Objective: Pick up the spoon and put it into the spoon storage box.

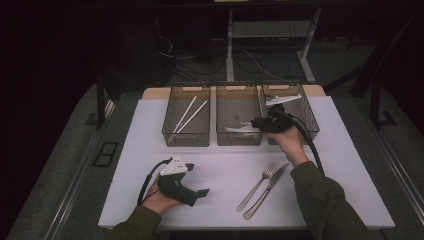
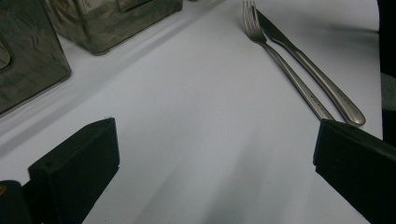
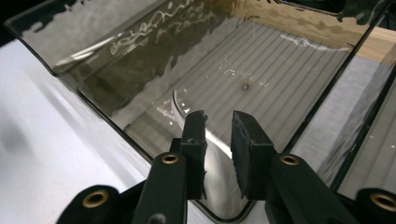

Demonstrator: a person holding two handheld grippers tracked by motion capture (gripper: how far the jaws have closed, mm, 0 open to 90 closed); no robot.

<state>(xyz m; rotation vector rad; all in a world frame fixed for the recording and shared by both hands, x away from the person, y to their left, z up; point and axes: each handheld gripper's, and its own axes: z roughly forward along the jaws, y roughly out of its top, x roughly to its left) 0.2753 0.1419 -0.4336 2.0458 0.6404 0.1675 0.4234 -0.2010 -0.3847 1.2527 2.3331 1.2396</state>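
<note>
Nearest to us, our left tool rests low over the front of the white table, its jaws spread wide with only bare table between them. In the left gripper view a fork and a knife lie side by side just ahead of it, touching or nearly so; seen from the high view their handles come toward the front edge and their tips run away and to the right.

Farther back, our right tool reaches over the front wall of the middle bin of three clear bins. A white plastic spoon lies on that bin's ribbed floor near the front wall, its long axis running roughly left to right across the bin. In the right gripper view the jaws stand a little apart just above the spoon, gripping nothing.

The left bin holds two white sticks lying diagonally. The right bin holds another white piece near its back.
</note>
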